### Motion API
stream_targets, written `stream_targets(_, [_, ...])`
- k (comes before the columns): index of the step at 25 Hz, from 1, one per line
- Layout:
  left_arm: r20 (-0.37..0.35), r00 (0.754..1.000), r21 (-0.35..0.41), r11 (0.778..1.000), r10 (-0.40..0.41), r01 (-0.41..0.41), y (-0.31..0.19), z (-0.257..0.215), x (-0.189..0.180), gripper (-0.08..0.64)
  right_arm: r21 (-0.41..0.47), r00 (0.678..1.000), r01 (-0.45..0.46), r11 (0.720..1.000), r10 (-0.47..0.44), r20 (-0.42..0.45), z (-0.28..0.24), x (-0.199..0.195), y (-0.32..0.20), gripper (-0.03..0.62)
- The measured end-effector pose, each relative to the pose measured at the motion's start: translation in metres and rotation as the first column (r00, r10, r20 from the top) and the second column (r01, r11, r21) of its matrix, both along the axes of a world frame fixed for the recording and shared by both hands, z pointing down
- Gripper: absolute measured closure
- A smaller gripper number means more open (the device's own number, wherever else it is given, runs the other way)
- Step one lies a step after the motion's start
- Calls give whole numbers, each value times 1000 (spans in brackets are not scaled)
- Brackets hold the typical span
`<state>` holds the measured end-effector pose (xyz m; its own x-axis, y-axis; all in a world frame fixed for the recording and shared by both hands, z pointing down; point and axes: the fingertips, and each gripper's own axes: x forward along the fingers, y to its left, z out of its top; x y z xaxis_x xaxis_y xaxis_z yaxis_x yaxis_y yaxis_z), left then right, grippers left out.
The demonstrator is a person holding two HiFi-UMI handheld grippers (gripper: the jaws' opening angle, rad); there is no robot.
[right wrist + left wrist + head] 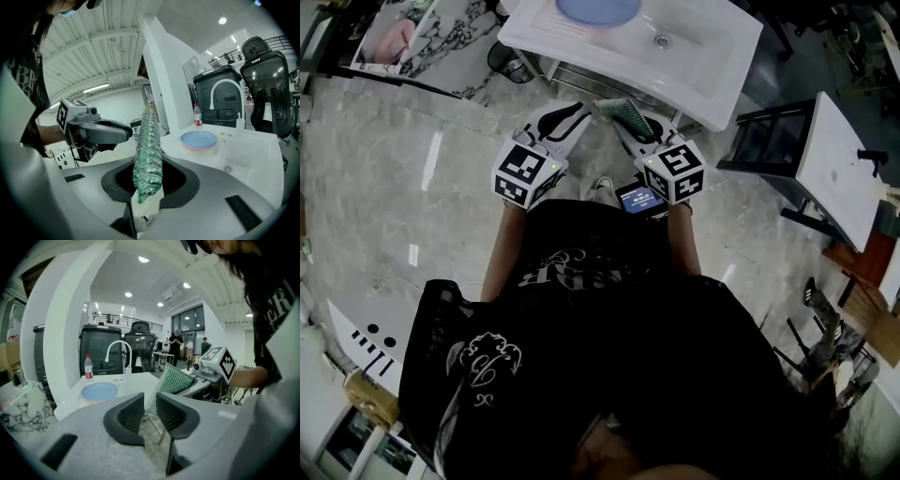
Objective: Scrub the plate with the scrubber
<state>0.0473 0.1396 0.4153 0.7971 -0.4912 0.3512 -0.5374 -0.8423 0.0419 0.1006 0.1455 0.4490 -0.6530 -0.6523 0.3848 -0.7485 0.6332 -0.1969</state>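
Scrubbing does not seem to have begun: the tool is in hand, but neither claw is at the plate, so the whole scrub is left to do. On the left, the left claw [567, 114] hangs in the air short of the desk [712, 56], its jaws released to a narrow gap with nothing between them. Beyond it, the blue plate [598, 9] lies flat on the desk's left part, beside the sink basin, untouched and well apart from both claws. On the right, the right claw [636, 124] is clenched on the lower end of the green mesh scrubber [622, 111], which stands up out of the jaws and points toward the desk edge without reaching it.
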Motion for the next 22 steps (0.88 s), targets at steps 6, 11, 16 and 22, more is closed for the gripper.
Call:
stream_targets(6, [-16, 1000, -18, 1000, -9, 8, 6, 0, -12, 471, 3, 1000, 13, 1000, -13, -8, -1, -15, 0, 502])
stream_targets(11, [1, 1000, -32, 999, 12, -12, 12, 6, -29, 471, -11, 1000, 6, 1000, -6, -5, 0, -35, 2, 502])
stream_targets(16, [-4, 999, -37, 998, 41, -41, 17, 7, -52, 471, -19, 1000, -17, 1000, 17, -11, 2, -58, 7, 502])
stream_targets(22, [-34, 996, -30, 996, 81, -82, 19, -2, -77, 471, -23, 999, -39, 999, 38, -25, -2, -86, 14, 503])
